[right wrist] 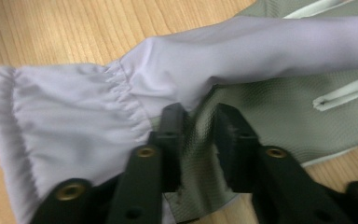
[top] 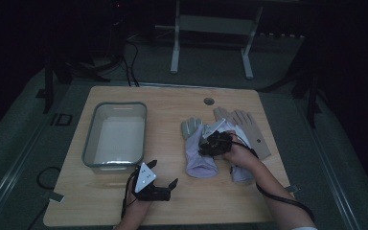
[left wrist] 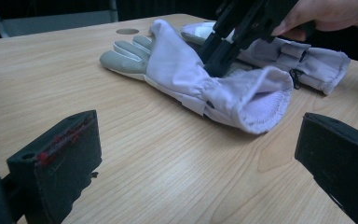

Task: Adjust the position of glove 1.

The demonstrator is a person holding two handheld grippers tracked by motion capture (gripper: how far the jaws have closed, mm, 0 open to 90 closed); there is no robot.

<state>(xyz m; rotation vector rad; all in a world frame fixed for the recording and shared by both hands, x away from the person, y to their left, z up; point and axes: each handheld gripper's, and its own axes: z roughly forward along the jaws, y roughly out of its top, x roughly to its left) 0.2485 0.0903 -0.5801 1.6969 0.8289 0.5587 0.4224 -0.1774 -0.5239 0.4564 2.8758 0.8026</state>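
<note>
At the left of the wooden table (top: pixel 172 201) stood a clear plastic bin (top: pixel 115 136), rectangular with rounded corners and smooth walls, nothing in it; just before it the left gripper (top: pixel 163 178) rested low near the table's front edge, its jaws spread wide with nothing between them. Near the middle lay the lilac glove (top: pixel 196 148), flat, cuff toward the person, grey fingers pointing away; its cloth looked thin, soft and limp, gathered by elastic at the wrist, so it would likely sag and fold when lifted, weighing little. The right gripper (right wrist: pixel 199 122) sat on it just past the gathered wrist, jaws drawn close and pinching a fold of the grey textured palm fabric; that grippy weave seemed a safer hold than the slick lilac sleeve. To the right a second lilac glove (top: pixel 242 170) lay under the hand, and beyond it a beige glove (top: pixel 249 127), flat.
</note>
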